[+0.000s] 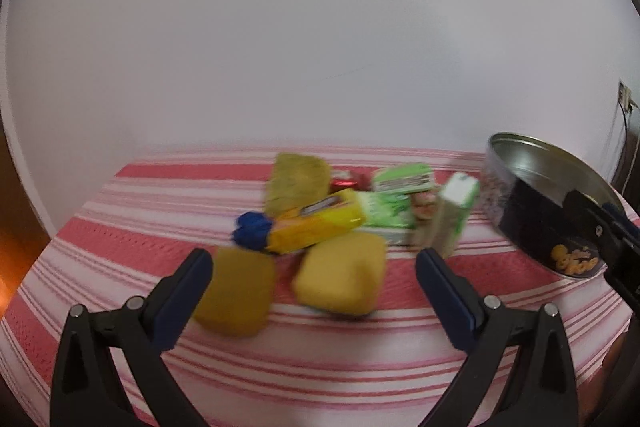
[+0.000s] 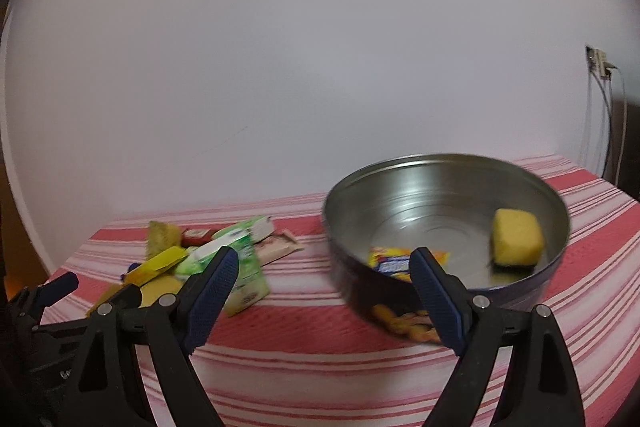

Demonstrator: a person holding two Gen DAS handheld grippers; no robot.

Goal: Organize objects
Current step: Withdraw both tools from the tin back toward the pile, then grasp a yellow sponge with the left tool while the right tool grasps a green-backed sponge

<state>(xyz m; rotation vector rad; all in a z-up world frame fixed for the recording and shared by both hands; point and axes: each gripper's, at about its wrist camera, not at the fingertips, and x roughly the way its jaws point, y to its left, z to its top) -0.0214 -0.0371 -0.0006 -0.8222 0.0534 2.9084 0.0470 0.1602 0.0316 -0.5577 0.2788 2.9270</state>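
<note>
My left gripper (image 1: 314, 263) is open, low over the striped cloth, with nothing held. Just ahead of it lie two yellow sponges (image 1: 340, 273) (image 1: 236, 291). Behind them is a pile: a yellow packet with a blue end (image 1: 312, 223), green packets (image 1: 392, 215), a white-green box (image 1: 456, 215), a red packet (image 1: 346, 181) and an olive sponge (image 1: 298, 179). My right gripper (image 2: 324, 255) is open in front of the round metal tin (image 2: 440, 187). The tin holds a yellow sponge (image 2: 516, 237) and a yellow packet (image 2: 394, 259). In the left wrist view the tin (image 1: 520, 219) stands at the right.
A red and white striped cloth (image 2: 300, 327) covers the table, and a plain white wall rises behind it. A socket with cables (image 2: 598, 63) hangs on the wall at the far right. The left gripper's frame (image 2: 52, 287) shows at the right wrist view's left edge.
</note>
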